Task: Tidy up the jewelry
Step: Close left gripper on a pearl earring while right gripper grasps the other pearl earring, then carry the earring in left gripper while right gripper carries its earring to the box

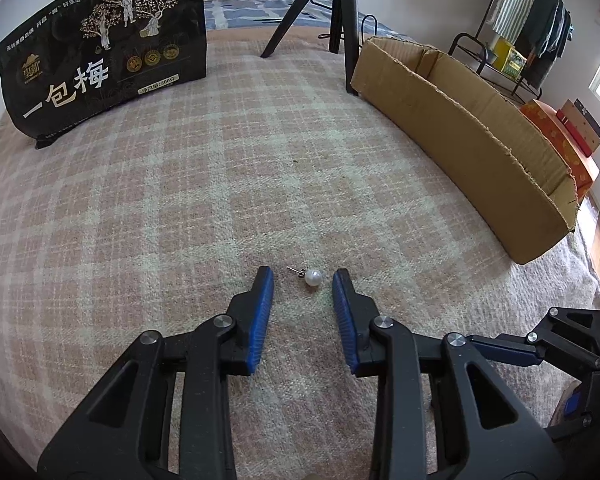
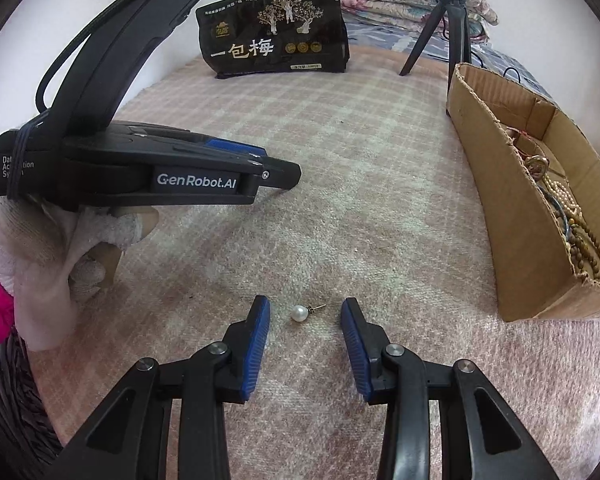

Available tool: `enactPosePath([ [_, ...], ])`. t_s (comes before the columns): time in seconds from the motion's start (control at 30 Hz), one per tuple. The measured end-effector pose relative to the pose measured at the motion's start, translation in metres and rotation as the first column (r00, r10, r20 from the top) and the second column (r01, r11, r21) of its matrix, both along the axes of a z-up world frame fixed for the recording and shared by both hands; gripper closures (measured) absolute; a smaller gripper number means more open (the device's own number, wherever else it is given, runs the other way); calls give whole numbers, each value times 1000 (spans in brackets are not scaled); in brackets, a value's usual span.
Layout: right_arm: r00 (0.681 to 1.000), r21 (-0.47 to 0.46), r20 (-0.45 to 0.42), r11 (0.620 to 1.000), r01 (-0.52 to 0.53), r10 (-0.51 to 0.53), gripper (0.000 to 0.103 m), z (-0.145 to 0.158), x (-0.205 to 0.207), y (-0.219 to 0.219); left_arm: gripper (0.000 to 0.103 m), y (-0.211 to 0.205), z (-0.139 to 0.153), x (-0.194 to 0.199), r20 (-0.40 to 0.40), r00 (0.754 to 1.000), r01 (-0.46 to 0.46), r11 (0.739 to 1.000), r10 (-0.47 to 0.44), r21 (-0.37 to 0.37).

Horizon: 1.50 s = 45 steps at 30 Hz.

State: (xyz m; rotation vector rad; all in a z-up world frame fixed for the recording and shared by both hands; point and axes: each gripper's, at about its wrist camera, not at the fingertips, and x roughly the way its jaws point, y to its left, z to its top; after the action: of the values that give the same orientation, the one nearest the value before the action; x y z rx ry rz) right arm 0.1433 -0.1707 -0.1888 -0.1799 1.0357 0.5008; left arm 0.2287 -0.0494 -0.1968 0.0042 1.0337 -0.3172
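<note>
Pink plaid blanket [image 1: 220,184] is covering the bed; on it, each pearl earring [image 1: 313,278] [image 2: 300,313] is lying untouched between the parted pads of the left gripper [image 1: 302,277] and right gripper [image 2: 305,307], the cardboard box [image 2: 512,216] sitting nearby.

The left gripper [image 1: 302,276] is pointing down at the plaid blanket [image 1: 180,184], its blue pads apart and flanking a pearl earring [image 1: 312,277] without touching it. A cardboard box [image 1: 468,140] is lying along the blanket's right edge; a black printed bag [image 1: 104,48] is standing at the far left corner, a tripod [image 1: 332,12] between them.
</note>
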Motion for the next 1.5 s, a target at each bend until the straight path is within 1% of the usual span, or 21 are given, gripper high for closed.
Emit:
enactPosePath([
  [0.03, 1000, -3, 0, 1000, -1, 1, 66, -1, 1, 1, 77, 1, 0, 1, 0, 1000, -4, 1000, 4, -1],
  [0.1, 1000, 4, -4, 1000, -1, 1, 69, 0, 2, 1, 85, 1, 0, 1, 0, 1000, -6, 1000, 6, 4],
  [0.13, 1000, 10, -8, 1000, -1, 1, 72, 0, 2, 1, 86, 1, 0, 1, 1, 1000, -6, 1000, 6, 6],
  [0.2, 1000, 20, -16, 1000, 0, 0, 74, 0, 3, 0, 90, 1, -1, 1, 3, 1000, -6, 1000, 6, 10],
  [0.4, 1000, 36, -31, 999, 3, -2, 84, 0, 4, -1, 95, 3, 0, -1, 1, 1000, -13, 1000, 13, 5],
  [0.53, 999, 35, -34, 999, 10, -9, 94, 0, 4, -2, 96, 4, 0, -1, 1, 1000, -14, 1000, 14, 3],
  [0.7, 1000, 33, -29, 999, 10, -9, 95, 0, 4, -2, 96, 4, 0, -2, 5, 1000, -15, 1000, 15, 8],
  [0.87, 1000, 54, -16, 998, 11, -10, 95, 8, 2, -4, 97, 7, 6, -3, 13, 999, -31, 1000, 31, 2],
  [1.27, 999, 71, 37, 997, 29, -32, 95, 36, -6, -11, 97, 15, 36, -9, 58, 996, -58, 997, 60, -44],
  [1.5, 995, 90, 74, 994, 61, -67, 95, 57, -10, -24, 97, 9, 56, -15, 93, 994, -48, 997, 53, -62],
])
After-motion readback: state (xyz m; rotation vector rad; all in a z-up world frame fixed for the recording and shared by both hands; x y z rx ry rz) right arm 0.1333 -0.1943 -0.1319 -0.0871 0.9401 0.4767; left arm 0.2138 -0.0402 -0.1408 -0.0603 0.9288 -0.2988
